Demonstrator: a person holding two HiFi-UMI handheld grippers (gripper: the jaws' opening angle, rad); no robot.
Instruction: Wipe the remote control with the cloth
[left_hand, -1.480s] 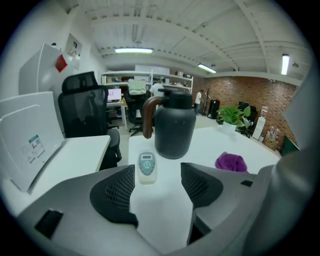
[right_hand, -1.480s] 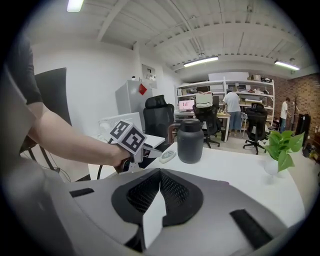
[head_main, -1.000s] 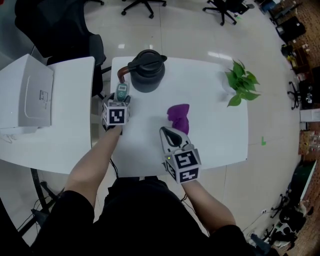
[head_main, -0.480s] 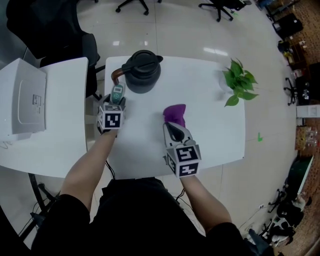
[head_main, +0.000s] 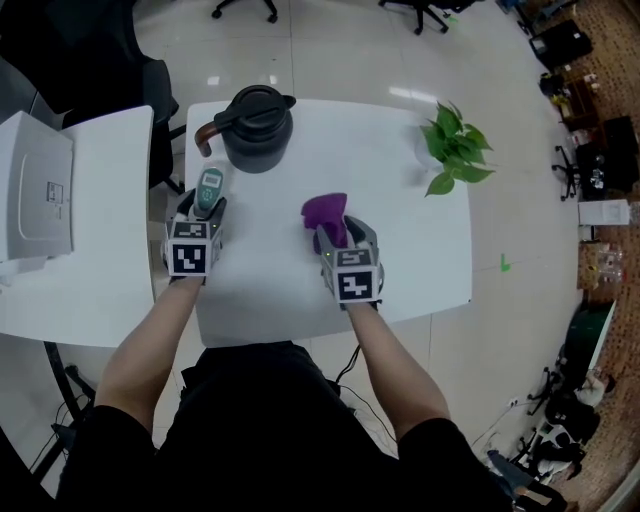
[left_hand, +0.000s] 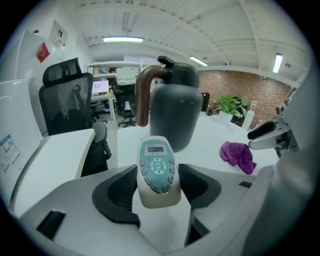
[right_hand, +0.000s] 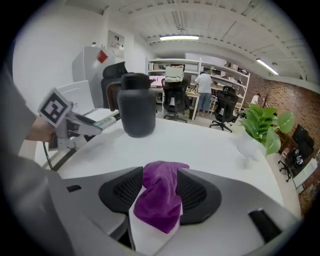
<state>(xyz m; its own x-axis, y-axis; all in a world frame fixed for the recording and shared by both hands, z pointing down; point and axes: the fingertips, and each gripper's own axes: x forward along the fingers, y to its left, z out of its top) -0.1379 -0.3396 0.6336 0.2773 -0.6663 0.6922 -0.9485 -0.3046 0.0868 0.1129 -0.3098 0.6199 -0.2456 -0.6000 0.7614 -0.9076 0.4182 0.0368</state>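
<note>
- Pinching the remote control by its 2 long edges in the left gripper, the jaws having just been closing and now bearing on both sides of it.
- Showing the keypad and small screen face up, with the top end sticking out past the jaw tips toward the black jug.
- Losing the remote's lower end behind the gripper's own body in the left gripper view; not showing plainly whether it is touching the table or hanging clear of it.
- Standing wide apart at the right gripper, the jaws having just been opening, with the purple cloth lying bunched between the 2 pads and brushing them, not squeezed.
- Covering the cloth's near end in the head view, where only its far lobe is peeking out beyond the jaw tips.
- Lying well apart, remote at the table's left edge and cloth near its middle.
- Cutting the right gripper off at the frame's edge in the left gripper view.
- Sitting at the far right corner, a green plant, its pot too pale to make out against the white top.
- Resting on the side table at left, a white box, partly cropped.
</note>
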